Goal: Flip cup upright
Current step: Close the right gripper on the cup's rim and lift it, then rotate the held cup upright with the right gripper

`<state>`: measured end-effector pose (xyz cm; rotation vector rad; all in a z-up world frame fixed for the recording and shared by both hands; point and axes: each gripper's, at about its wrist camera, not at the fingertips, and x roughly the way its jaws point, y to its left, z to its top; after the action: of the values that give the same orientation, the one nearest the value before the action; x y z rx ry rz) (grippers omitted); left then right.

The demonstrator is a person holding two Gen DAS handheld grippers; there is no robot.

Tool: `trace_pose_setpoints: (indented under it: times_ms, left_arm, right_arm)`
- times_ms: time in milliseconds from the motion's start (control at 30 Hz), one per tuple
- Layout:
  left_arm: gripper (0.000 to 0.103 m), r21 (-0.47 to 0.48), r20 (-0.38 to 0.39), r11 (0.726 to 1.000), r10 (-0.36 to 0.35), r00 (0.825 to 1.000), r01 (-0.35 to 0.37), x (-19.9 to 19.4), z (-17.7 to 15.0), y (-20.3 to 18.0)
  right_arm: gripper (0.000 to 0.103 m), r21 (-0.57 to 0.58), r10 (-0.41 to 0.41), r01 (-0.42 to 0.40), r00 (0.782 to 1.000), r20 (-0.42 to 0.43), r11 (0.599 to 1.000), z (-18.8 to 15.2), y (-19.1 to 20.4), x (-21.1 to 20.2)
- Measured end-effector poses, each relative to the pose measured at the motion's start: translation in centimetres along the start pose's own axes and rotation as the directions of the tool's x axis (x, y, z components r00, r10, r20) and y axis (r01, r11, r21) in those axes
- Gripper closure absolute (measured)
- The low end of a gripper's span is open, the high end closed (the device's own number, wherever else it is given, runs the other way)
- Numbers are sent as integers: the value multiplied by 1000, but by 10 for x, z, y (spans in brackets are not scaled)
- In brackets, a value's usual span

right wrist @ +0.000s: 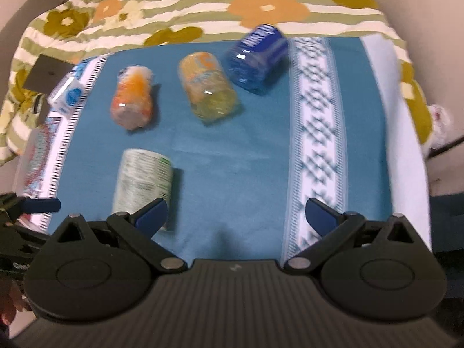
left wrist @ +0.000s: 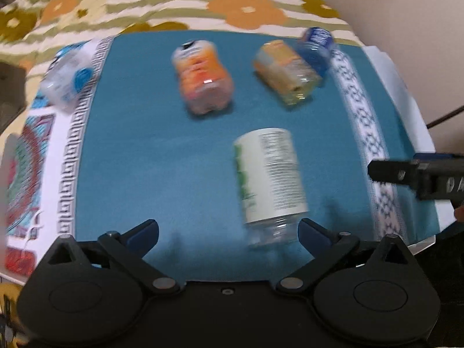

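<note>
Several cut-bottle cups lie on their sides on a teal cloth (left wrist: 162,156). Nearest is a white-labelled cup (left wrist: 271,179) (right wrist: 142,182); its clear end sits just inside my left gripper's right fingertip (left wrist: 311,232). My left gripper (left wrist: 229,230) is open, nothing between its fingers. Farther back lie an orange cup (left wrist: 203,78) (right wrist: 133,101), a yellow cup (left wrist: 285,74) (right wrist: 207,90) and a blue cup (left wrist: 317,47) (right wrist: 256,58). My right gripper (right wrist: 236,214) is open over bare cloth, the white-labelled cup beside its left fingertip (right wrist: 152,213).
A white-and-blue cup (left wrist: 68,76) (right wrist: 68,94) lies at the cloth's left patterned border. A flowered striped blanket (left wrist: 174,5) lies behind. The right gripper (left wrist: 417,174) shows at the right edge of the left wrist view. A white patterned band (right wrist: 317,133) runs down the cloth's right side.
</note>
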<state>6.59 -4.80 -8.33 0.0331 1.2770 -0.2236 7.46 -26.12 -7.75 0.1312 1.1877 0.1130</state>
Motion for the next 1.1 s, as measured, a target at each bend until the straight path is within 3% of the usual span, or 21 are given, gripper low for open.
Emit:
trace_pose_setpoints:
  times_ms: [200,333,600,800,1000,1100]
  left_arm:
    - [0,-18,34,1000,12,999,-12,-9,-7,37]
    - [0,-23,47,1000,14,999,-13,-8,-9,57]
    - [0,-55,15,998,7,1000,-6,2,-10,89]
    - [0,-65,10,998,1,1000,0,6,-6,99]
    - [0,-64,14,998,-5,1000,6,8,-3,102]
    - [0,-67,17,998,-8,1000,9,8,-3,103]
  right_arm:
    - [0,-26,90,-93,992,-88,995,36,33,24]
    - [0,20,140,-138,974,-181,990,54,50,53]
    - [0,84,152,-134,948,-280,987,70,67,95]
    - [9,152,179,-135,927,-329,979,71,64,110]
    - [26,178,190,-135,920,-342,975,69,63,117]
    - [27,178,194,-139,921,-339,974,69,63,117]
